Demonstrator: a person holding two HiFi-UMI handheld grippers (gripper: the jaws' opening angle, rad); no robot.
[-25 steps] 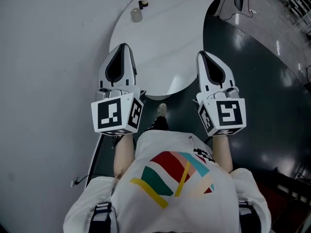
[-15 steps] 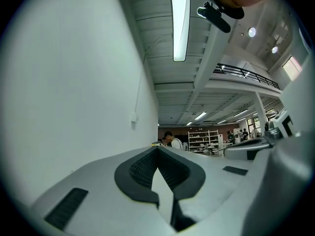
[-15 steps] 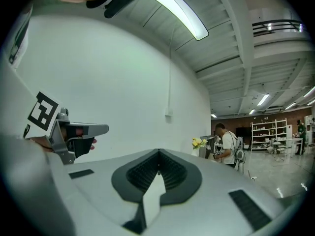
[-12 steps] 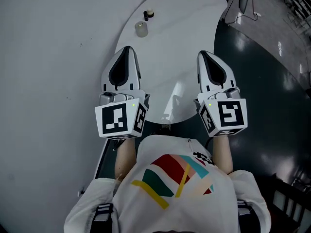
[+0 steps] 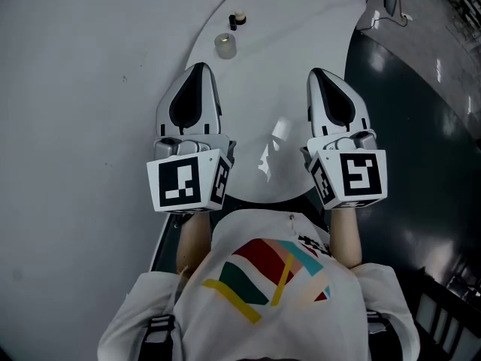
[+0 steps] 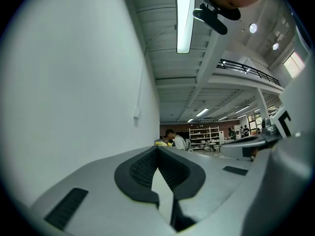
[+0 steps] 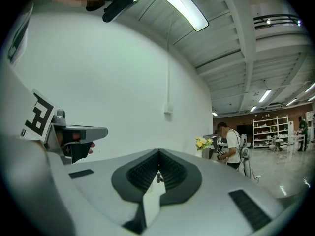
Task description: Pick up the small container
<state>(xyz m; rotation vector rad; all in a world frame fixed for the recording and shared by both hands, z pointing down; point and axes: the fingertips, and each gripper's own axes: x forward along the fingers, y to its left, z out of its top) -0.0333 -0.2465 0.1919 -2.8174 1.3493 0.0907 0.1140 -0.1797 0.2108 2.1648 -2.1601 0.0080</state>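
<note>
Left tool [image 5: 197, 70] and right tool [image 5: 323, 75] have both come forward over the white counter [image 5: 301, 43], so the small container [image 5: 225, 45] now stands near the left tool, at its 1 o'clock, upright and untouched. Both tools are closed and empty, and the jaws must part before a grasp. A small dark bottle [image 5: 238, 19] stands just beyond the container at 1 o'clock. Nothing blocks the approach.

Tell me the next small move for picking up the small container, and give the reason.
Probably open the left gripper's jaws before it closes in. They are together with nothing between them, and the small container stands on the white table just ahead of its tip, apart from it. The right gripper is farther off.
</note>
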